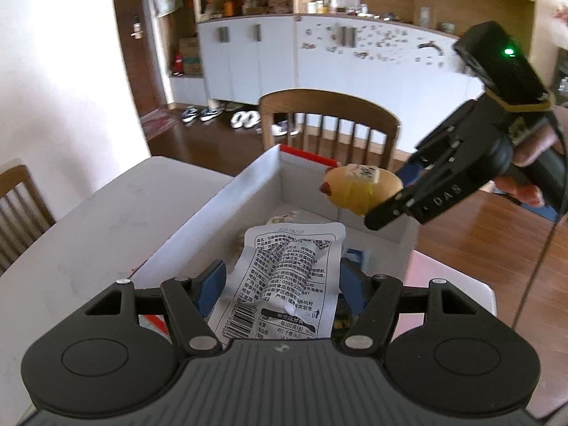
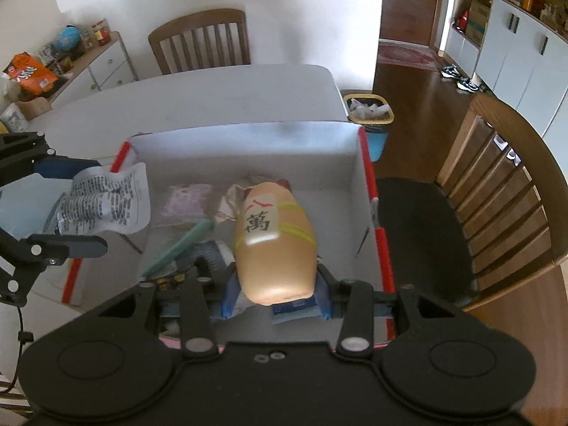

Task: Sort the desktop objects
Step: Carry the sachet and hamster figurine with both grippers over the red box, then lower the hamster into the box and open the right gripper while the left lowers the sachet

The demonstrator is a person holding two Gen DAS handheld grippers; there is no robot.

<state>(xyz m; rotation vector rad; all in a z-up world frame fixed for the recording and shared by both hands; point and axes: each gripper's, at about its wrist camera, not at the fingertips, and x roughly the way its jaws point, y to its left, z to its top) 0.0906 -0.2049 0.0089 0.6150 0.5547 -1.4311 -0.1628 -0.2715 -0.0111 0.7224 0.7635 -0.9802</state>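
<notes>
While both my grippers hang over it, the white rectangular table (image 2: 213,92) is the biggest thing in view, carrying the open white cardboard box with red edge strips (image 2: 248,142) near its corner. Wooden slat-back chairs ring it: one at the far side (image 2: 200,41), one tight against the box's right wall (image 2: 504,184) with a dark seat. Black bin with yellow rim (image 2: 369,108) sits on the floor just off the table corner, blue bin under it.

Left gripper (image 1: 280,284): blue pads clamped narrow on the crinkled white foil snack packet with black printed text and barcode (image 1: 284,277), held above the box's near end. From the right wrist view the packet (image 2: 106,202) hangs over the box's left wall.

Right gripper (image 2: 275,293): pads closed onto the tan squishy bread-shaped toy with yellow bands and a white mahjong-tile label (image 2: 275,245), held above the box interior, clear of the walls. Left wrist view shows that toy (image 1: 362,188) over the box's far right corner.

Clutter in the box floor under the toy: pale pink flat packet (image 2: 188,200), crumpled beige wrapper (image 2: 230,206), teal pen-like stick (image 2: 181,246), a small blue carton (image 2: 294,307) partly hidden by my gripper. I cannot tell what else is down there.
</notes>
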